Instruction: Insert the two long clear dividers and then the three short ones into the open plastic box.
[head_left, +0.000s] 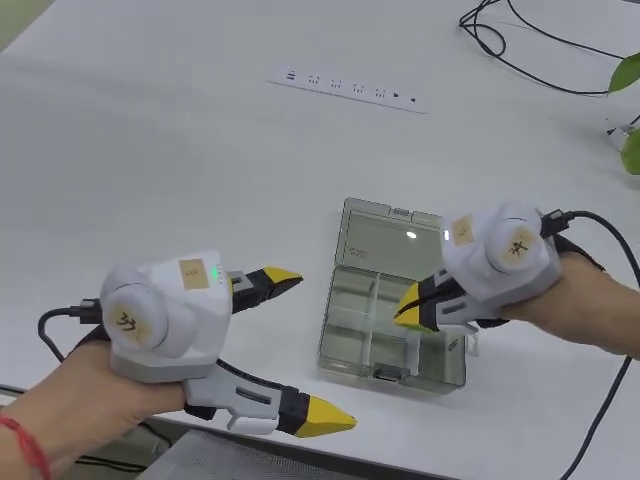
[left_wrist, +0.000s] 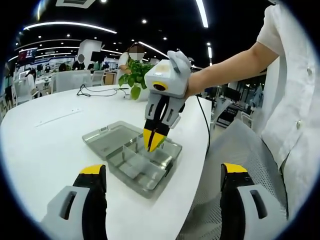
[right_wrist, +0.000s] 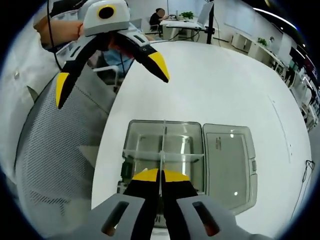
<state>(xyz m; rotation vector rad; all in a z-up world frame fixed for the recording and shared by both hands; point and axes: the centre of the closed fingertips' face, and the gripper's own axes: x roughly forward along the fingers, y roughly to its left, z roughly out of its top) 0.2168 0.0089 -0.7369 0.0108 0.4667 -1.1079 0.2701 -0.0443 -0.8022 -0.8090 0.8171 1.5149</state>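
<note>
Clear divider (right_wrist: 163, 142): pinched edge-on between the pressed-together jaws of the right gripper (head_left: 410, 306), low over the open plastic box (head_left: 335, 330) | left gripper (head_left: 310, 348): jaws spread, beside the box | one cross divider seemingly seated | advice: keep strip upright, match both ends to wall slots, press down evenly.

Right hand-held gripper (head_left: 407, 307) closed on clear divider (head_left: 413, 352) standing in open plastic box (head_left: 335, 330) on white worktop (head_left: 200, 150). Left hand-held gripper (head_left: 320, 350) spread wide beside box.
</note>
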